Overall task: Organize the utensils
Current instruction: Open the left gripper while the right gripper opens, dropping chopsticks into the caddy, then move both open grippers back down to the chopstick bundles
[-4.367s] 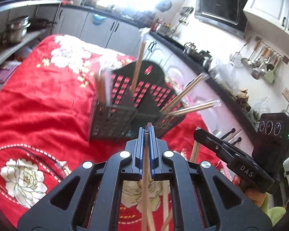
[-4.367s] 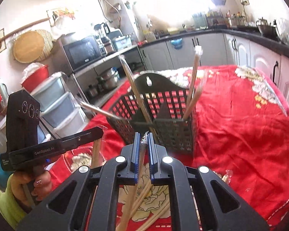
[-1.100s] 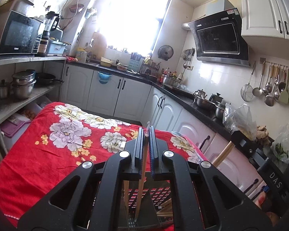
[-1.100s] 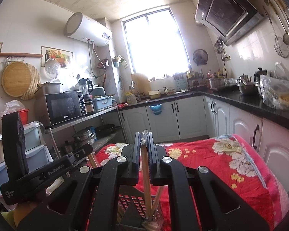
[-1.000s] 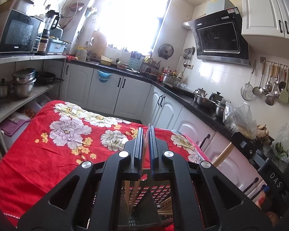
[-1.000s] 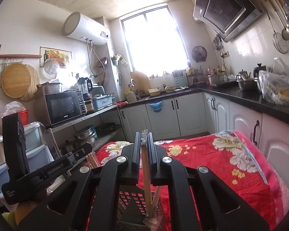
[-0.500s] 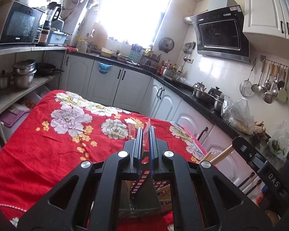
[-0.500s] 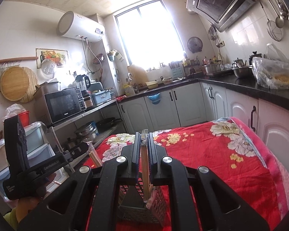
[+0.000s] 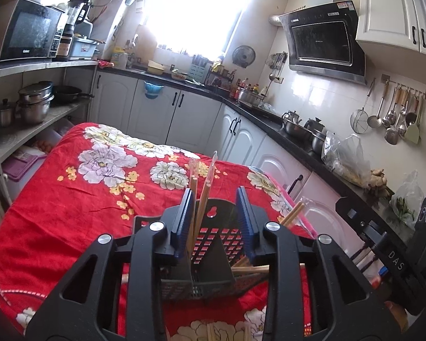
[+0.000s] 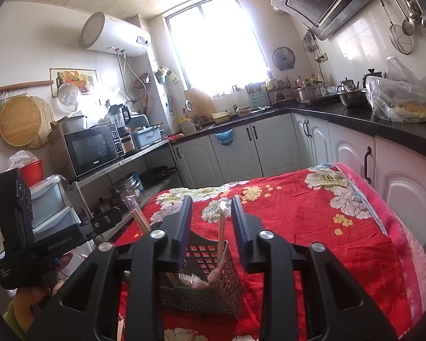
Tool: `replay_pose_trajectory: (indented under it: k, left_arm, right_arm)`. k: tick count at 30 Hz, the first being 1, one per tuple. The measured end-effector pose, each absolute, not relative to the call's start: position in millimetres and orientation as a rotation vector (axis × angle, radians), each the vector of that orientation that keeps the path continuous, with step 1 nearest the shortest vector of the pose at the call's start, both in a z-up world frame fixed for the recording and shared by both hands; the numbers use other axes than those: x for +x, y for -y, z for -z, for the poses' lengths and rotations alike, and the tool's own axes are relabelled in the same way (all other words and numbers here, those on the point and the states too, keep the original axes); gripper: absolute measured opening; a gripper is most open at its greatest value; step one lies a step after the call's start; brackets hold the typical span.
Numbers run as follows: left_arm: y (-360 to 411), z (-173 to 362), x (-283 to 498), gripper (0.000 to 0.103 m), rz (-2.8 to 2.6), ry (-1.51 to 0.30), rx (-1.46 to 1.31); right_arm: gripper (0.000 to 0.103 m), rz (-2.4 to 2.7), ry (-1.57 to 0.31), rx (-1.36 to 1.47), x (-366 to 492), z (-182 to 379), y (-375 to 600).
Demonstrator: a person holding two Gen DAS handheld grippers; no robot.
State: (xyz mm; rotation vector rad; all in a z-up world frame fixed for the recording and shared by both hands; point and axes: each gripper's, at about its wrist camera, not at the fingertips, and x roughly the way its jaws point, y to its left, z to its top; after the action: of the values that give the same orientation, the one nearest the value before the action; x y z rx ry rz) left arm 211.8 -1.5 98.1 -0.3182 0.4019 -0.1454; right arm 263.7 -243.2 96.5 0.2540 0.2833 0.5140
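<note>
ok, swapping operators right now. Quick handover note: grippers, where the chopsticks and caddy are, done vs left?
Left gripper: open, empty, above the black caddy.
Right gripper: open, empty, above the same caddy from the other side.
Caddy stands upright on the red floral tablecloth.
Done: several wrapped chopsticks stand or lean in the caddy compartments; one shows between the right gripper's fingers, not gripped.
Left: loose chopsticks lie on the cloth at the near edge, below the grippers. Pick those up and drop them in. How many are left cannot be told; the grippers hide most of them.
</note>
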Motion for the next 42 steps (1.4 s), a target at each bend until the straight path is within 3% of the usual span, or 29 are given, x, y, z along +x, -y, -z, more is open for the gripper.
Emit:
replay_pose_trajectory:
  k: [12,14,26,42]
  left_arm:
    - [1.3,-100.0,191.7,0.049,0.168,-0.409,-0.314]
    - [2.1,-100.6,188.3,0.057,0.172,-0.413,-0.313]
    - [4.8,-103.8,163.4,0.087,0.232,-0.434,-0.316]
    - [-3.4,-80.3,138.6,0.092,0.242,-0.504,-0.324]
  right_arm:
    - [0.050,-0.509,-0.334,0.245,245.9,-95.0,247.1]
    - [0.056,-0.507,-0.339,0.245,242.6,-94.8,248.7]
    - [0.068,-0.507,-0.368,0.219,220.0,-89.1,257.0]
    - [0.069,-0.526,-0.478,0.171,209.8,-59.0,248.8]
